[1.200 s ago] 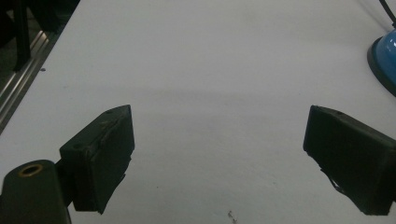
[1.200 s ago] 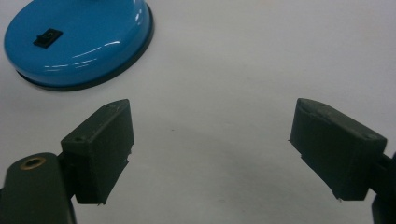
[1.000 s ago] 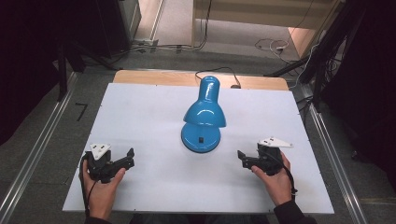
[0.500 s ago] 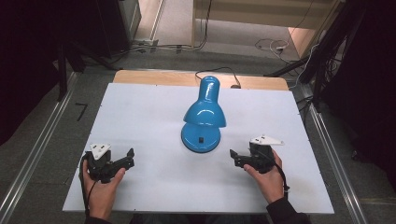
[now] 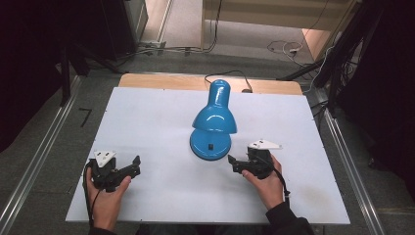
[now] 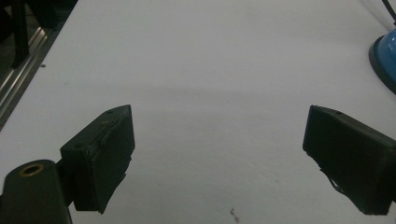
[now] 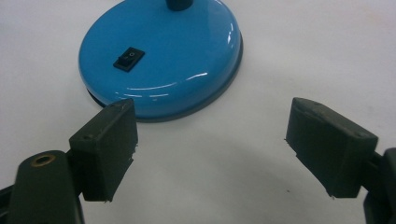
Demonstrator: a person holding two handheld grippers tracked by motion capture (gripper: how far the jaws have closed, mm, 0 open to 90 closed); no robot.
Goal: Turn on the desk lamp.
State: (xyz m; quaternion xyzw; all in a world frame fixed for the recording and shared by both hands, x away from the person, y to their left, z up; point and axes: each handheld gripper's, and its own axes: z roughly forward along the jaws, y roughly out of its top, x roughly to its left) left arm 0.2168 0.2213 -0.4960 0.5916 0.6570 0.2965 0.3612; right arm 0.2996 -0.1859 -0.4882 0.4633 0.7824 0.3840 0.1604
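A glossy blue desk lamp (image 5: 213, 122) stands mid-table, its shade bent over a round base (image 7: 161, 56) with a black rocker switch (image 7: 128, 59). My right gripper (image 5: 233, 162) is open and empty, just right of the base and pointing at it; in the right gripper view (image 7: 212, 149) the base lies close ahead between the jaws. My left gripper (image 5: 135, 164) is open and empty near the front left of the table. Ahead of it in the left gripper view (image 6: 217, 156) is bare table, with the base's edge (image 6: 386, 60) at far right.
The white tabletop (image 5: 147, 117) has a wooden strip along its far edge. The lamp's black cord (image 5: 230, 74) runs off the back. Metal rails (image 5: 34, 161) flank the table on the floor, and cables lie on the floor behind.
My right gripper has slid left and slightly forward toward the lamp base. The left gripper and the lamp have stayed put.
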